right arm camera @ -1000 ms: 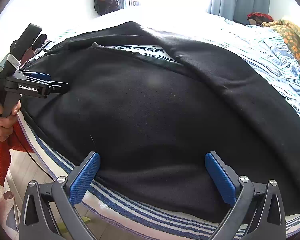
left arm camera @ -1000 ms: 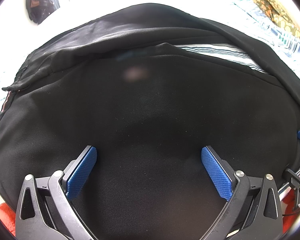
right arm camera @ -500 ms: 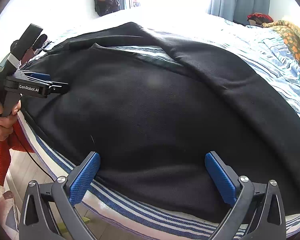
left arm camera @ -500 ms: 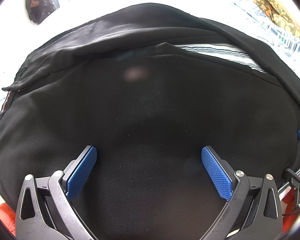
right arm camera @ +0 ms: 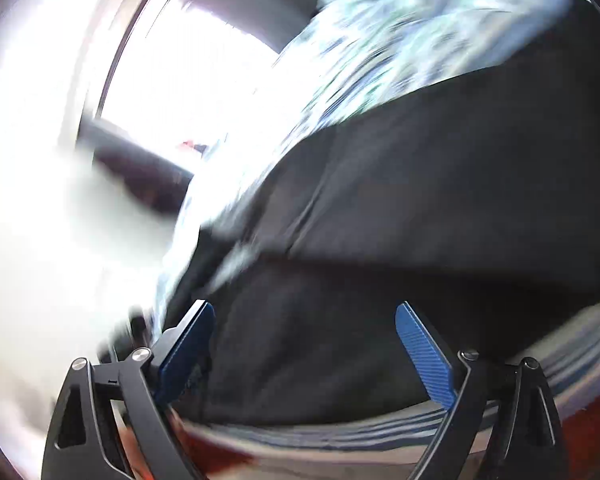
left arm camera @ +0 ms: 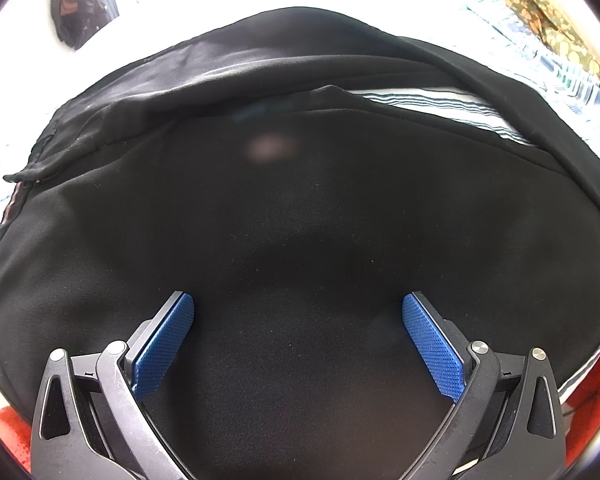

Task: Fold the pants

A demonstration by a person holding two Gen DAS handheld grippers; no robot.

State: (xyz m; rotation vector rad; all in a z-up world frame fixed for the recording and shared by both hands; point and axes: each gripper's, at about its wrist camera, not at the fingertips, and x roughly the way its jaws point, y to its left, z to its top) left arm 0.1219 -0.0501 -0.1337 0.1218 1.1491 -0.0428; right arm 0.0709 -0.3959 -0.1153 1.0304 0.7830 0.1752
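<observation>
Black pants (left arm camera: 300, 200) lie spread over a striped bed sheet (left arm camera: 432, 98), one leg folded across the top. My left gripper (left arm camera: 298, 304) hangs just above the black cloth, open, its blue pads (left arm camera: 162, 350) wide apart with nothing pinched. The right wrist view is blurred and rolled over. There the pants (right arm camera: 440, 184) fill the middle and right. My right gripper (right arm camera: 304, 312) stands wide with its jaws closing; black cloth lies behind the gap and the pads (right arm camera: 422, 354) press on nothing.
A patterned yellow blanket (left arm camera: 540, 8) lies at the bed's far right. A dark bag (left arm camera: 80, 20) hangs at the back left. A bright window (right arm camera: 188, 64) shows in the right wrist view. Red cloth (left arm camera: 588, 396) lies below the bed edge.
The right wrist view has rolled sharply and swung sideways, now blurred, with the window at left. The right gripper's tip has left the left wrist view's right edge. The left wrist view is otherwise unchanged.
</observation>
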